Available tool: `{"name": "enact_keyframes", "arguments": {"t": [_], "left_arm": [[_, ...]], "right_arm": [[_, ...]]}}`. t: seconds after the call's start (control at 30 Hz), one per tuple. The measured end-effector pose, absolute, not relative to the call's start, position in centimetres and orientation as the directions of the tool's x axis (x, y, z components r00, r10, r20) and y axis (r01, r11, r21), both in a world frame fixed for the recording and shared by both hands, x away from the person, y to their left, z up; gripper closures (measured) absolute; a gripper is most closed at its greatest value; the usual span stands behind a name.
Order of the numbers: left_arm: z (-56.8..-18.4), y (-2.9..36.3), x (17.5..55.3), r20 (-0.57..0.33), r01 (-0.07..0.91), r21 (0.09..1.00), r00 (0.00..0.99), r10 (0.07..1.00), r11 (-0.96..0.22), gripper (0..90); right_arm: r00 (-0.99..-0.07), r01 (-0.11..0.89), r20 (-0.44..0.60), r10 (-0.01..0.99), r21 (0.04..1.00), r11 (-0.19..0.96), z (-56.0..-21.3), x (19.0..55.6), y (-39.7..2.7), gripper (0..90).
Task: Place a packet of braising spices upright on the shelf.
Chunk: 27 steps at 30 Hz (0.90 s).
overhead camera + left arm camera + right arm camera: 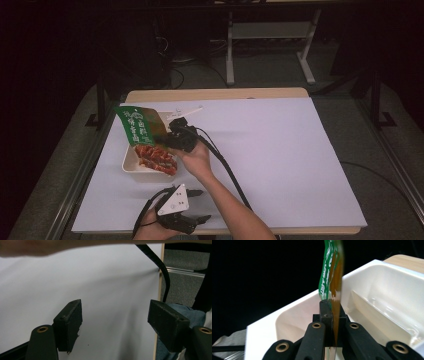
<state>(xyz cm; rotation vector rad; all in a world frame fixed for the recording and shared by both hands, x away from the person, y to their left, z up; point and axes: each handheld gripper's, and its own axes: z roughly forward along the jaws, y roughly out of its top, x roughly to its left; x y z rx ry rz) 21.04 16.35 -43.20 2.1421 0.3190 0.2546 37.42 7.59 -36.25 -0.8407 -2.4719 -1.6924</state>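
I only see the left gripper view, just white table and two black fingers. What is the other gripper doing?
Observer: The right gripper is shut on a green packet, pinching its edge.
Operator: Where is it holding that?
Observer: Over a white tray near the table's left side, packet lifted and tilted.
Operator: Is there anything in the tray?
Observer: Yes, reddish food pieces lie in it, below the packet's lower end.
Operator: And where is my gripper?
Observer: The left gripper sits open at the table's near edge, holding nothing.

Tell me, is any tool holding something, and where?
The right tool pinches the green packet by its edge, above the white tray. The left tool is open, holding nothing.
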Motion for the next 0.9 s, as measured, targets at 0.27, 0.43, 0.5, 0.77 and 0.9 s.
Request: {"name": "enact_keyframes", "arguments": {"t": [0.27,0.43,0.5,0.77,0.9], "left_arm": [[-43.4,16.1,21.1,0.061,0.13,0.828,0.946,0.319,-0.546,27.1],[-43.4,16.2,21.1,0.061,0.131,0.828,0.945,0.32,-0.546,27.1],[-43.4,16.2,21.2,0.063,0.129,0.827,0.946,0.319,-0.547,27.1],[-43.4,16.0,21.1,0.06,0.132,0.825,0.946,0.318,-0.549,27.1],[-43.5,15.8,21.1,0.057,0.135,0.824,0.947,0.316,-0.551,27.1]], "right_arm": [[-0.855,0.433,0.317,0.411,0.872,0.227,-37.0,36.6,7.1,89.3],[-0.87,0.422,0.32,0.375,0.876,0.232,-37.5,36.5,6.8,89.0],[-0.883,0.402,0.301,0.361,0.881,0.25,-37.6,36.1,6.9,88.9],[-0.887,0.402,0.297,0.354,0.874,0.274,-38.3,36.3,6.4,88.9],[-0.88,0.416,0.306,0.363,0.866,0.278,-38.5,36.5,6.1,88.4]]}}
